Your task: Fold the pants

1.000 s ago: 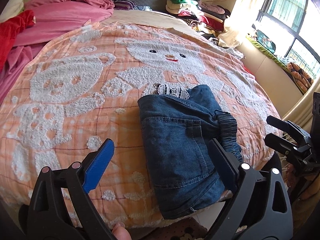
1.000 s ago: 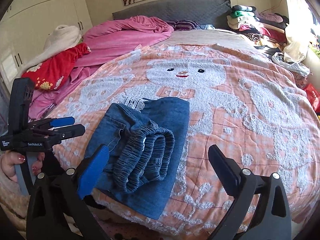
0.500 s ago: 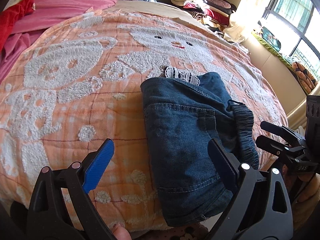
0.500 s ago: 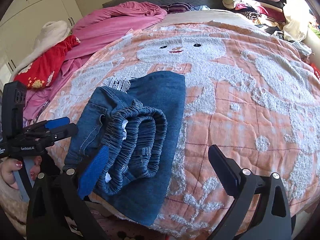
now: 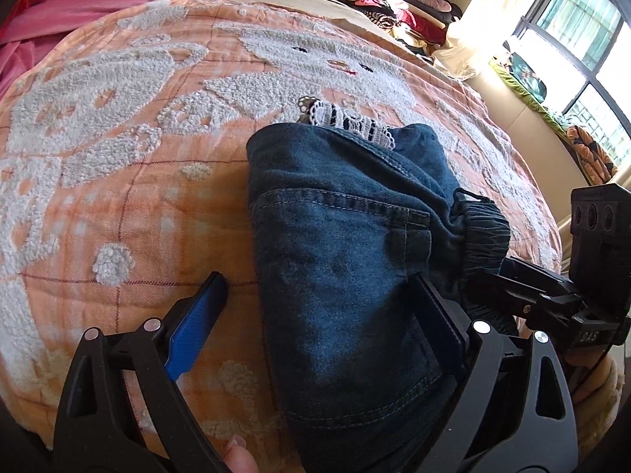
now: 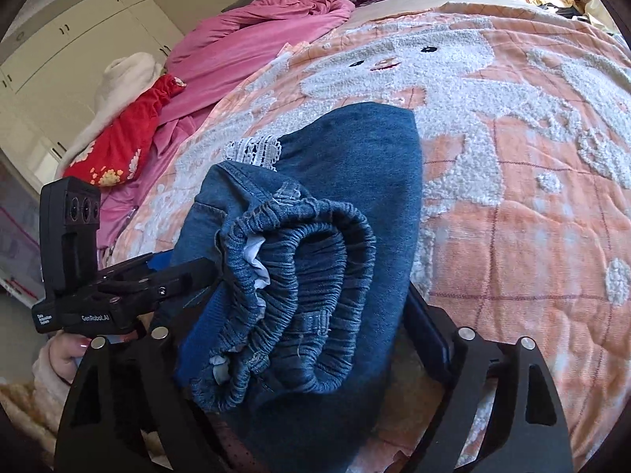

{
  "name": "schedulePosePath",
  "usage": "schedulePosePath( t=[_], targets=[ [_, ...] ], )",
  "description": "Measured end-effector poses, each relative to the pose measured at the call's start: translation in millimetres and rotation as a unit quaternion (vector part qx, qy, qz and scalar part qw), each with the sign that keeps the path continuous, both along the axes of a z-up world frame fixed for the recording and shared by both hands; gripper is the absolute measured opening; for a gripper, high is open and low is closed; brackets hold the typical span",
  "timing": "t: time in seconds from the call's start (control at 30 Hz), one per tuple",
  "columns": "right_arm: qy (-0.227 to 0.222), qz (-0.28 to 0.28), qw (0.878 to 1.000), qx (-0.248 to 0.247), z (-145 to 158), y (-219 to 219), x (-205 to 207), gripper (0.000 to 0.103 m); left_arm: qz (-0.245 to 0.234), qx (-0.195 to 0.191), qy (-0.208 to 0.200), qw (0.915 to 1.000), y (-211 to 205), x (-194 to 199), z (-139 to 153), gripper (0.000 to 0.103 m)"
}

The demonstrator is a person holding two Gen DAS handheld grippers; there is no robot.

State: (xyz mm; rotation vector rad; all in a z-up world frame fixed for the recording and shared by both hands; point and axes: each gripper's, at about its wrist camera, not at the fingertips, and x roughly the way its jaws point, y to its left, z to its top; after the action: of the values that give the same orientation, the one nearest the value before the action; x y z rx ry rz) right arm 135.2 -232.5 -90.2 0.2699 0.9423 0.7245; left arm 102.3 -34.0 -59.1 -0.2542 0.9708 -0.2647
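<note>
Peach quilted bedspread [image 5: 118, 213] with white fluffy bears, folded blue denim pants [image 5: 347, 276] at its near edge, left gripper [image 5: 319, 307] and right gripper [image 6: 311, 315] both closing, jaws spread, straddling the bundle, neither clamping.

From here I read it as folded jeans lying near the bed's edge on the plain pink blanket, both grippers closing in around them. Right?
One thing is off: the jeans lie on the orange quilt with white bears, not the plain pink blanket, which is bunched further back. The right wrist view shows this. The rest holds: left gripper and right gripper both straddle the folded jeans.
</note>
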Motion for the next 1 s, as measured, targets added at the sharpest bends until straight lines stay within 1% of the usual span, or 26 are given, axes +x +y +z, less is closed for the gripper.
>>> schedulePosePath(
  t=[0.03, 0.07, 0.1, 0.13, 0.17, 0.2, 0.23, 0.4, 0.7, 0.83, 0.9, 1.0],
  targets=[
    [-0.003, 0.005, 1.000, -0.002, -0.3, 2.6, 0.8, 0.078, 0.002, -0.006, -0.004, 1.0000, -1.5, 0.9, 0.1, 0.082],
    [-0.007, 0.012, 1.000, -0.002, -0.4, 4.8, 1.3, 0.070, 0.004, -0.014, -0.009, 0.9999, -2.3, 2.1, 0.3, 0.077],
    [-0.007, 0.015, 1.000, 0.001, 0.4, 5.7, 1.3, 0.066, 0.008, -0.018, -0.013, 0.9997, -3.7, 3.4, 0.0, 0.070],
    [-0.010, 0.015, 1.000, 0.003, 1.9, 6.1, 0.7, 0.063, 0.009, -0.018, -0.014, 0.9997, -5.7, 4.9, 0.2, 0.066],
    [-0.016, 0.013, 1.000, 0.003, 4.7, 6.3, -1.0, 0.058, 0.007, -0.018, -0.017, 0.9997, -8.1, 5.3, 1.8, 0.059],
    [-0.024, 0.011, 1.000, -0.003, 8.3, 7.1, -3.6, 0.055, 0.005, -0.018, -0.021, 0.9996, -10.1, 4.8, 4.8, 0.056],
    [-0.032, 0.011, 0.999, -0.010, 11.9, 8.6, -6.6, 0.054, 0.003, -0.020, -0.023, 0.9995, -11.6, 4.1, 8.3, 0.051],
    [-0.080, 0.019, 0.996, -0.025, 36.0, 14.9, -12.7, 0.053, -0.003, -0.019, -0.046, 0.9987, -13.3, 4.1, 29.0, 0.051],
    [-0.132, 0.017, 0.990, -0.036, 67.2, 20.5, 24.1, 0.053, 0.000, 0.002, -0.083, 0.9966, -13.1, 42.8, 59.5, 0.051],
    [-0.131, 0.014, 0.991, -0.038, 65.6, 22.1, 42.7, 0.053, 0.003, 0.012, -0.082, 0.9965, -13.2, 63.0, 57.1, 0.051],
    [-0.118, 0.010, 0.992, -0.040, 58.4, 23.4, 53.2, 0.053, 0.002, 0.021, -0.077, 0.9968, -14.0, 71.1, 49.7, 0.051],
    [-0.093, 0.004, 0.995, -0.045, 46.2, 25.5, 64.2, 0.055, 0.003, 0.032, -0.058, 0.9978, -14.8, 79.0, 35.2, 0.051]
  ],
)
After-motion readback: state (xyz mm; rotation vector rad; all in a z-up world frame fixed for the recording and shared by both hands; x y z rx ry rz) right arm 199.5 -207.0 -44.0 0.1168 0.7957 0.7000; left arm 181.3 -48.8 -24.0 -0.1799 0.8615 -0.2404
